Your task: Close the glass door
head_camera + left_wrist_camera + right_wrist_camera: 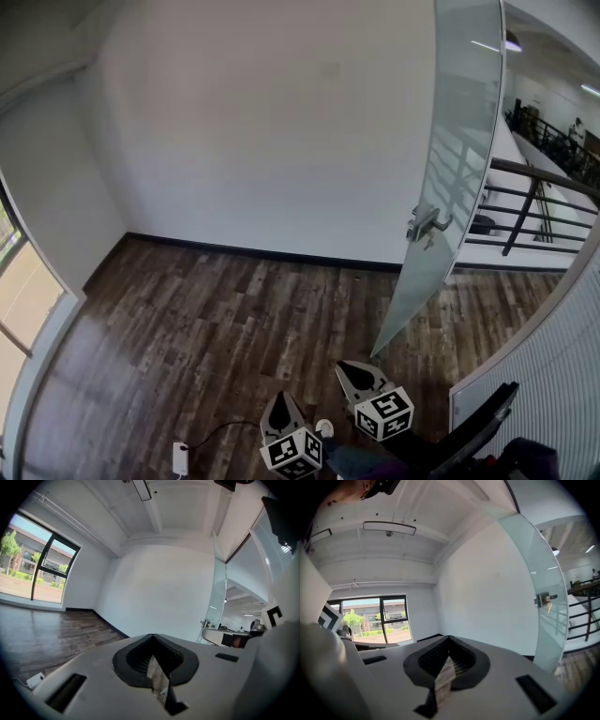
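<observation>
The white wall (262, 122) fills twelve o'clock and the wood floor (206, 328) lies bare from nine round to twelve, so there is open room on that side; the glass door (450, 169) stands ajar at about one o'clock from both tools, its long axis upright, its leaf seen nearly edge-on with the free lower corner close ahead of the right tool (356, 373); a dark railing (534, 202) runs behind it at two o'clock (beyond the doorway, I judge); the handle (427, 225) sits on the leaf's near edge at mid height. The right tool is nearer the door than the left tool (279, 405), so the push likely falls to it; both tools are clenched on nothing, neither touching the glass.
</observation>
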Available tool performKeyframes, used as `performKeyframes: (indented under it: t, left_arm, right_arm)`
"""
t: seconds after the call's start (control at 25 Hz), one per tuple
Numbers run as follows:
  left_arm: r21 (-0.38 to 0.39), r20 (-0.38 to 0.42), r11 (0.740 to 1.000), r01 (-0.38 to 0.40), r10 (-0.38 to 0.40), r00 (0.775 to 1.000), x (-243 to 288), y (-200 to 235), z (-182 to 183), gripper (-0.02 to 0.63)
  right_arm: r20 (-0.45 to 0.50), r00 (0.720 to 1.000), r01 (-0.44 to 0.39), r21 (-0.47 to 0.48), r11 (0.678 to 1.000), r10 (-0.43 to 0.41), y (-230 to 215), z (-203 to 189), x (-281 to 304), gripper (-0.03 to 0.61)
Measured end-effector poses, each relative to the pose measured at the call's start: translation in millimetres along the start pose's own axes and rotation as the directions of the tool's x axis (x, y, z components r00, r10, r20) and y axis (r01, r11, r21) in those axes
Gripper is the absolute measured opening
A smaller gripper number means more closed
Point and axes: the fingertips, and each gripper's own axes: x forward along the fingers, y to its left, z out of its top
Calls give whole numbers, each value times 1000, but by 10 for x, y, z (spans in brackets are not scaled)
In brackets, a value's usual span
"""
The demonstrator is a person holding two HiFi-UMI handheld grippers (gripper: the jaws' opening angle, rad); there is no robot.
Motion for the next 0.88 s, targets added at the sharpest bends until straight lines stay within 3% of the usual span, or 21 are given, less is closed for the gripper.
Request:
performKeyframes:
  t: [0.16, 0.32, 0.48, 0.88]
  left_arm:
    - [12, 2, 998, -59, 59, 998, 488, 453, 209, 0]
    - [37, 31, 997, -70, 69, 997, 1125, 691, 610, 0]
    - [68, 57, 997, -34, 30, 998, 1615, 621, 944, 0]
    - [91, 44, 996, 2, -6, 999, 2465, 575, 1251, 0]
  right_arm:
    - [-11, 998, -68, 8, 998, 68, 97, 56, 773, -3]
    - [11, 994, -108, 7, 994, 108, 57, 306, 1504, -3]
    - [44, 995, -96, 11, 995, 95, -156, 574, 1947, -3]
    - [38, 999, -39, 45, 998, 37, -677, 735, 2554, -3]
